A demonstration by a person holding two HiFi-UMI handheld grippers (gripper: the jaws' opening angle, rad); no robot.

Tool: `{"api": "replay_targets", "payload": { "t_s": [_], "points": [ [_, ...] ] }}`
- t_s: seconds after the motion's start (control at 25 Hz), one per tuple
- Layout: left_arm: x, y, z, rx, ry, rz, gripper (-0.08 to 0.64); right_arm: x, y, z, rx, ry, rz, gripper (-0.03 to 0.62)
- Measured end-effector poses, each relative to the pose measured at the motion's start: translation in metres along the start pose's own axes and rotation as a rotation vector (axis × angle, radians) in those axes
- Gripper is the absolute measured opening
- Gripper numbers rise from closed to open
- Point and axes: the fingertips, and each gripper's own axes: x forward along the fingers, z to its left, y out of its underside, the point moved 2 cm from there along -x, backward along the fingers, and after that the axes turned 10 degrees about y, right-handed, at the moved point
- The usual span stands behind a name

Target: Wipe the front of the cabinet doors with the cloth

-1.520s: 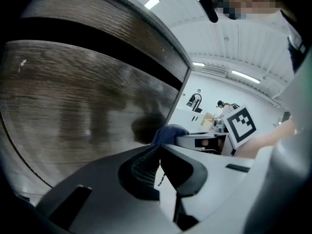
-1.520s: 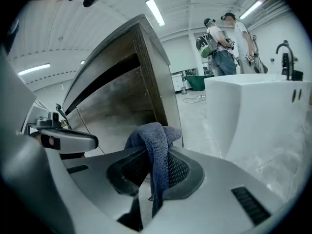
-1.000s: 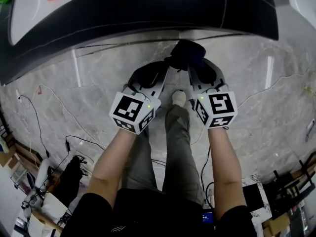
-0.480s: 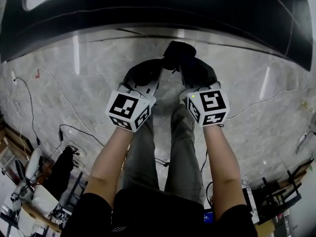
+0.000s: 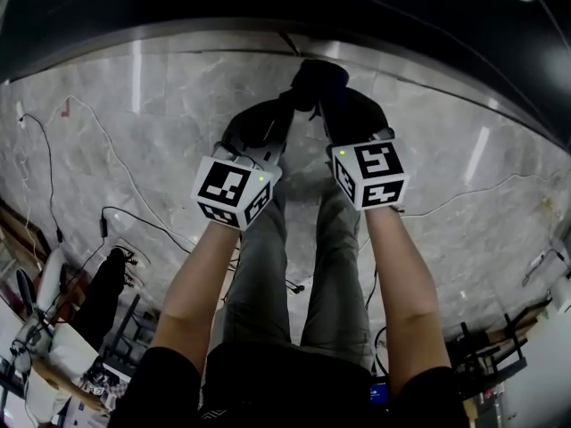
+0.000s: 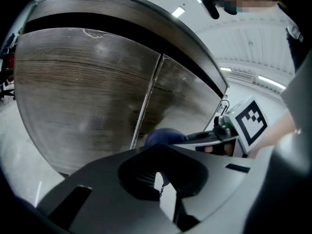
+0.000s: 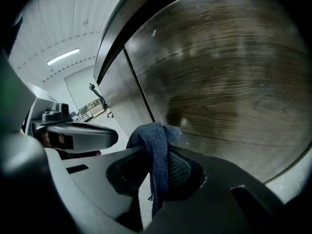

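Cloth [image 7: 155, 133] is sitting pinched between the jaws of the right gripper [image 7: 155, 165]: a dark blue bunch is standing proud of the tips and a tail is hanging behind them. We are holding the left gripper [image 6: 158, 155] just beside it, jaws drawn nearly together on nothing. The bunch is facing the cabinet doors [image 7: 234, 82] near their lower edge, beside the seam [image 6: 146, 101]; we are not able to confirm contact. We are judging the cloth light, soft and limp, so we are recommending a deep grip on its bunched middle, never a loose corner.
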Motion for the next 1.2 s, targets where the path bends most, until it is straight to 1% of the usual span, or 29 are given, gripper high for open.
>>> {"api": "replay_targets", "payload": {
  "t_s": [0.24, 0.44, 0.72, 1.2],
  "points": [
    [-0.001, 0.001, 0.024, 0.000, -0.023, 0.009, 0.008, 0.022, -0.007, 0.007, -0.014, 0.001, 0.012, 0.071],
    [0.012, 0.001, 0.023, 0.018, -0.010, 0.026, 0.008, 0.028, -0.008, -0.006, -0.001, 0.016, 0.013, 0.071],
    [0.038, -0.001, -0.002, 0.031, 0.027, 0.044, 0.008, 0.008, -0.001, -0.040, 0.003, 0.052, 0.012, 0.071],
    [0.092, -0.001, -0.067, 0.075, 0.117, 0.087, 0.008, -0.041, 0.021, -0.114, 0.066, 0.144, -0.007, 0.071]
  ]
}}
